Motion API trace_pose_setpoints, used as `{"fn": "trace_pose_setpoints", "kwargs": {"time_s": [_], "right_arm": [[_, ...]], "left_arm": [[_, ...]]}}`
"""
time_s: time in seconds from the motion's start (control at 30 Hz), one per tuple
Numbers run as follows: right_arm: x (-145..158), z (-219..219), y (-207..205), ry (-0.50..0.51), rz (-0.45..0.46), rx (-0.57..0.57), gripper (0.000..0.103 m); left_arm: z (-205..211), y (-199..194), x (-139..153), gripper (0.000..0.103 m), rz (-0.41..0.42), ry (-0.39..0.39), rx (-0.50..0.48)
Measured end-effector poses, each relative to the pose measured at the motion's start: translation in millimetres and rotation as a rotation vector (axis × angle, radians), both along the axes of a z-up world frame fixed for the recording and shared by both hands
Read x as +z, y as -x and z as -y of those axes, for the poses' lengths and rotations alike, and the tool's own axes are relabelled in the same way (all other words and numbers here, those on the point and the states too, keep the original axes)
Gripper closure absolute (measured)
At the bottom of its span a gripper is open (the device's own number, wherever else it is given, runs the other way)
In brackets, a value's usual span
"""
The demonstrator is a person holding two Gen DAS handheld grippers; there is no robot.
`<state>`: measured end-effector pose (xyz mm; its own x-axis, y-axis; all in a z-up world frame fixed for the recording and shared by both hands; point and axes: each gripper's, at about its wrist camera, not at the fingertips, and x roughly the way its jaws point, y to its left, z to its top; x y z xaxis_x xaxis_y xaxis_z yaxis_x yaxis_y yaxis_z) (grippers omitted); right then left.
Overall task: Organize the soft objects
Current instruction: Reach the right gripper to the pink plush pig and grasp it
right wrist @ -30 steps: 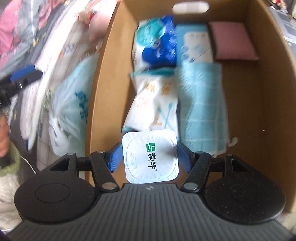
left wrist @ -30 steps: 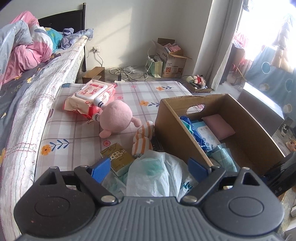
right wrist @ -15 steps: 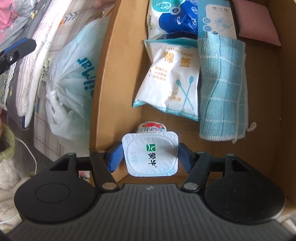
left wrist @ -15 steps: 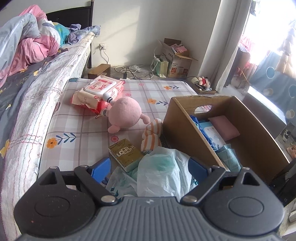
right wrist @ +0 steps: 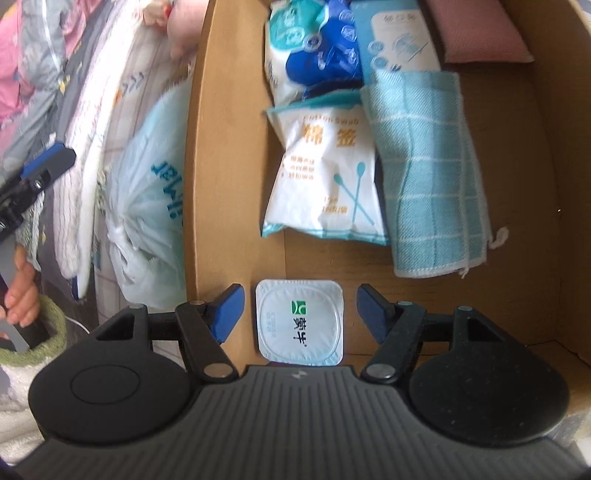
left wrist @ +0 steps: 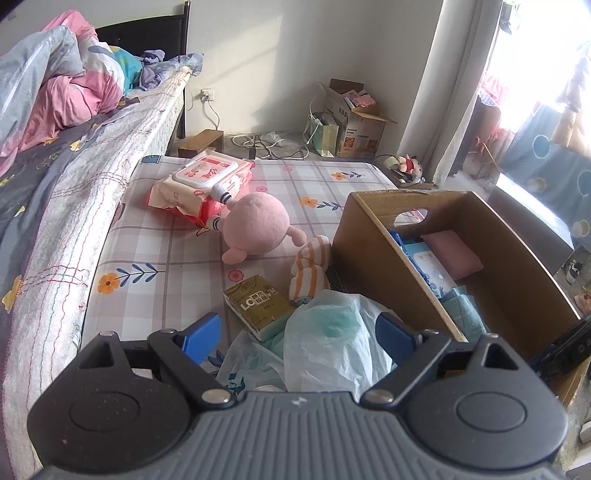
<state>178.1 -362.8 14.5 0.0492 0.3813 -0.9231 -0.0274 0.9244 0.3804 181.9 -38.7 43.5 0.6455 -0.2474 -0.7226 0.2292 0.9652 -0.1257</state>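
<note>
My right gripper (right wrist: 300,312) hangs over the near end of the cardboard box (right wrist: 229,206); its jaws are opening. A white yogurt cup (right wrist: 300,322) stands on the box floor between the blue pads, which no longer touch it. Beyond it in the box lie a cotton-swab pack (right wrist: 325,173), a folded teal towel (right wrist: 428,173), a blue-white pack (right wrist: 314,48) and a pink sponge (right wrist: 476,33). My left gripper (left wrist: 295,334) is open above a white plastic bag (left wrist: 325,343) on the floral mat. A pink plush (left wrist: 255,225), striped socks (left wrist: 310,269), a wipes pack (left wrist: 203,184) and a gold carton (left wrist: 258,306) lie ahead.
The bed (left wrist: 55,155) with rumpled bedding runs along the left of the mat. Against the far wall stand a carton (left wrist: 354,125), a paper bag (left wrist: 325,138) and loose cables (left wrist: 266,142). A curtain (left wrist: 458,92) hangs on the right. A hand in a green cuff (right wrist: 26,295) shows at the left.
The right gripper's jaws have spread and let go of the yogurt cup, which now stands on the box floor. The left gripper has stayed open over the bag.
</note>
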Motion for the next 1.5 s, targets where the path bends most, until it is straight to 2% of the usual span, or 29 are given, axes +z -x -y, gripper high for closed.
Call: {"fn": "trace_pose_setpoints", "kwargs": {"time_s": [0.07, 0.17, 0.27, 0.4, 0.5, 0.63, 0.77, 0.87, 0.97, 1.07, 1.13, 1.2, 1.23, 1.27, 1.3, 1.5], "right_arm": [[13, 4, -4, -0.01, 0.069, -0.021, 0.036], [42, 3, -17, -0.033, 0.222, -0.031, 0.036], [70, -9, -35, -0.104, 0.364, -0.027, 0.036], [85, -46, -79, -0.184, 0.435, 0.005, 0.036], [78, -84, -117, -0.191, 0.423, 0.059, 0.036], [64, -135, -177, -0.155, 0.395, 0.117, 0.036], [42, -176, -245, -0.108, 0.355, 0.16, 0.036], [22, -194, -287, -0.048, 0.331, 0.165, 0.035], [-4, -203, -321, -0.009, 0.278, 0.169, 0.029], [-33, -207, -338, 0.018, 0.209, 0.165, 0.027], [-49, -206, -341, -0.01, 0.157, 0.155, 0.027], [-60, -205, -341, -0.044, 0.124, 0.153, 0.027], [-62, -206, -339, -0.046, 0.126, 0.157, 0.027], [-62, -206, -337, -0.049, 0.136, 0.164, 0.032], [-61, -206, -334, -0.058, 0.142, 0.169, 0.037], [-42, -205, -320, -0.064, 0.201, 0.183, 0.042]], "left_arm": [[-4, -1, 0, 0.011, 0.022, -0.016, 0.015], [-9, -5, 2, 0.011, 0.056, -0.047, 0.038], [-15, -15, 4, 0.011, 0.094, -0.071, 0.059], [-10, -36, 2, 0.011, 0.15, -0.122, 0.038], [-4, -59, -7, 0.011, 0.152, -0.144, 0.019], [-8, -100, -24, 0.012, 0.108, -0.1, 0.029], [-10, -133, -41, 0.014, 0.086, -0.09, 0.013], [-11, -157, -55, 0.014, 0.029, -0.067, -0.003], [-12, -177, -69, 0.014, -0.033, -0.04, 0.001], [-15, -193, -83, 0.014, -0.114, 0.004, 0.009], [-16, -200, -90, 0.015, -0.155, 0.034, 0.014], [-16, -203, -96, 0.02, -0.175, 0.048, 0.016], [-17, -204, -97, 0.027, -0.181, 0.053, 0.018], [-17, -205, -98, 0.034, -0.187, 0.063, 0.022], [-16, -205, -98, 0.036, -0.192, 0.07, 0.028], [-14, -199, -81, 0.036, -0.154, 0.069, 0.053]]}}
